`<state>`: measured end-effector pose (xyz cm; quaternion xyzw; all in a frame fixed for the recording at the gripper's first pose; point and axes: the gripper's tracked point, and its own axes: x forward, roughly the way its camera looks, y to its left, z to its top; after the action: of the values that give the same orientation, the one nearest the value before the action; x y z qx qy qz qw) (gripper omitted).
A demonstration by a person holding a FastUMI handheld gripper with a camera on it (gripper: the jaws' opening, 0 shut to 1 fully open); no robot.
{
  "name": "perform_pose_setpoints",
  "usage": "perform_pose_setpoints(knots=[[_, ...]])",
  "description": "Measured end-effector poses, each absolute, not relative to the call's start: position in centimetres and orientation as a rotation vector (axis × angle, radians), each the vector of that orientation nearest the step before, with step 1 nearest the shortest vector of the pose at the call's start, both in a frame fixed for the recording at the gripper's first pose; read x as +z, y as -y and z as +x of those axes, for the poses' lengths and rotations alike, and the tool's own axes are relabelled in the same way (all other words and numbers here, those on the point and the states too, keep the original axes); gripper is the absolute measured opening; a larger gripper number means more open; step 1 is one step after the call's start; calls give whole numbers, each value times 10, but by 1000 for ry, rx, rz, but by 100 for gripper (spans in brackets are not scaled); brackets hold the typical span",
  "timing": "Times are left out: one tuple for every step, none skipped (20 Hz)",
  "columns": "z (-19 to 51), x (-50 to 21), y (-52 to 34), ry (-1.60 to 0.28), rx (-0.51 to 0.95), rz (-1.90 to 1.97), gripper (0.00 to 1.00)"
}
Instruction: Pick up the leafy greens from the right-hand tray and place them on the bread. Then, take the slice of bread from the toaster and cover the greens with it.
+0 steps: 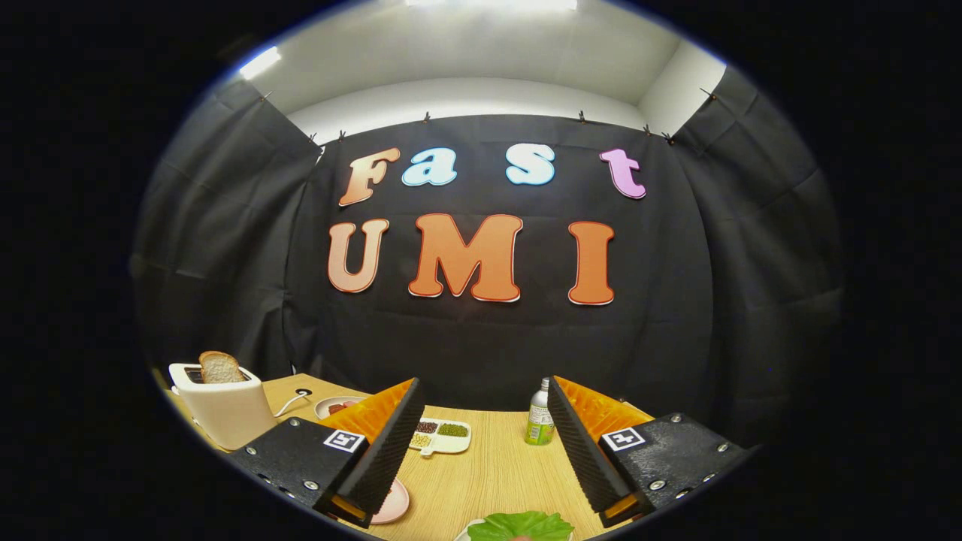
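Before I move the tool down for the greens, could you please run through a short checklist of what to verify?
1. Tool open with nothing between its fingers: ok.
2. Leafy greens in sight, low between the fingers: ok.
3. Tray under the greens: cannot tell, just a pale edge shows.
4. Bread slice standing upright in the toaster, ready for later: ok.
5. Bread that the greens go onto: cannot tell; a pink plate peeks from behind the left finger, its contents hidden.
6. Bottle and bean dish lie beyond the fingers, away from the greens: ok.

Tool (481,451) — fingers wide apart, empty
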<state>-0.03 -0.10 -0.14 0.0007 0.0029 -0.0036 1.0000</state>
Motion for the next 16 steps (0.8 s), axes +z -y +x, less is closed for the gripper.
perform_pose_setpoints(knots=[[0,-2,0,-7,-6,3,98],[0,-2,1,-8,-8,4,99],[0,-1,1,-8,-8,4,99],[0,-2,1,-8,-8,3,99],[0,-2,2,-8,-9,2,99],[0,-2,1,-9,-7,1,99],[0,-3,1,-11,-8,0,99],[0,-4,2,-16,-8,-2,99],[0,-7,4,-32,-17,-5,99],[-1,-13,8,-54,-32,-8,99],[0,-22,12,-79,-40,-10,99],[1,-31,16,-102,-48,-5,99],[1,-36,17,-122,-48,1,99],[0,-40,17,-140,-47,7,99],[0,-45,17,-158,-42,9,99],[-2,-50,17,-176,-25,10,99]])
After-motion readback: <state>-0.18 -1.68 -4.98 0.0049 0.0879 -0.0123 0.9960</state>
